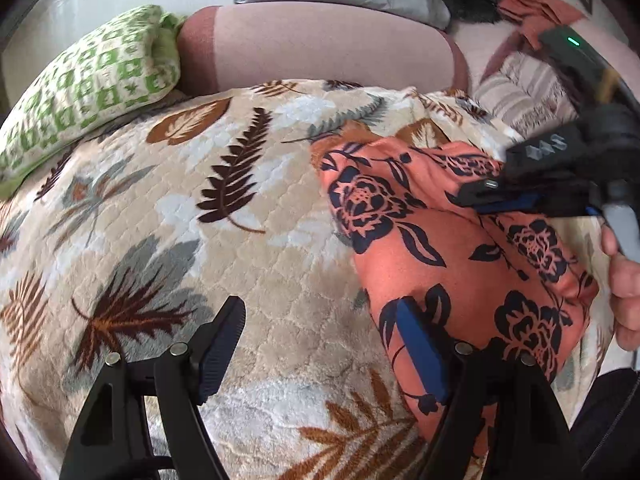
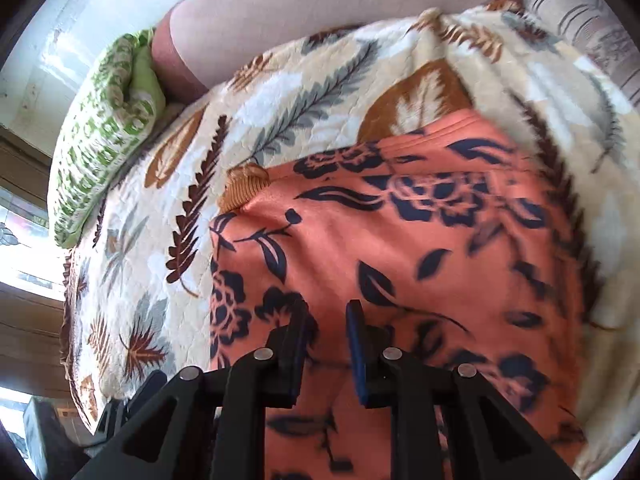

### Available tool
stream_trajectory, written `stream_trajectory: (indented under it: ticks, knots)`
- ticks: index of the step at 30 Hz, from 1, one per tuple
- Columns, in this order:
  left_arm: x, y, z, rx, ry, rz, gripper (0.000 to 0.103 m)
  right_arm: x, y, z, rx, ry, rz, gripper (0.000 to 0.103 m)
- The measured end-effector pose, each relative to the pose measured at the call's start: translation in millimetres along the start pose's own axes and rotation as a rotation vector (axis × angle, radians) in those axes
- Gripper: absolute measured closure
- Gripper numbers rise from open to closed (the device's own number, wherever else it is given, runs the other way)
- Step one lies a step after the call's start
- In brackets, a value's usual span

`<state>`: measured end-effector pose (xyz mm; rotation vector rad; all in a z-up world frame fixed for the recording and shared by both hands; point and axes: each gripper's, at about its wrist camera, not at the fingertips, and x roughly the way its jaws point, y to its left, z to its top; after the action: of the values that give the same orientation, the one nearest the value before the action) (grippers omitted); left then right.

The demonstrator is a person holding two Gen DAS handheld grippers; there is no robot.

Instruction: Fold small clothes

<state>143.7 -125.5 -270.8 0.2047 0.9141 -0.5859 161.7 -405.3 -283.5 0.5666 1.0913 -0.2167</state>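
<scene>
left tongs spread wide, nothing gripped; one blue pad over edge of orange floral garment. right tongs narrowed to a small gap, no cloth seen pinched. garment laid on leaf-print blanket, w/ green pillow well apart.

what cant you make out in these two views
- Garment: left view, near edge hidden behind the left tool; what kind it is, unclear.
- Garment's right side: right view, motion blur.
- Right tool: right view, narrow gap; no cloth visibly pinched.
- Hand: cut by frame edge.
</scene>
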Motion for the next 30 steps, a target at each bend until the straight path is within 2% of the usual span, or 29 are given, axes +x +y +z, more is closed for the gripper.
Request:
stream_trajectory:
  ticks: [6, 9, 11, 14, 20, 24, 30]
  knots:
    - [-27, 8, -14, 0.000, -0.102, 0.048, 0.025, -40, -25, -25, 0.030, -0.041, -0.012, 0.080]
    - [-34, 15, -22, -0.003, -0.108, 0.037, 0.025, -35, -37, -42, 0.056, 0.003, -0.025, 0.080]
    - [-38, 19, -29, 0.002, -0.112, 0.054, 0.025, -16, -42, -53, 0.066, 0.061, -0.051, 0.080]
    - [-41, 29, -38, -0.023, -0.102, 0.067, 0.025, -7, -43, -61, 0.061, 0.026, -0.059, 0.080]
    - [-54, 55, -54, -0.113, -0.097, 0.085, 0.025, -17, -36, -53, 0.057, 0.063, -0.077, 0.080]
    - [-66, 64, -62, -0.185, -0.112, 0.080, 0.025, -38, -28, -54, 0.018, -0.006, -0.047, 0.080]
    - [-72, 55, -70, -0.182, -0.114, 0.100, 0.025, -50, 0, -53, -0.067, -0.079, 0.024, 0.080]
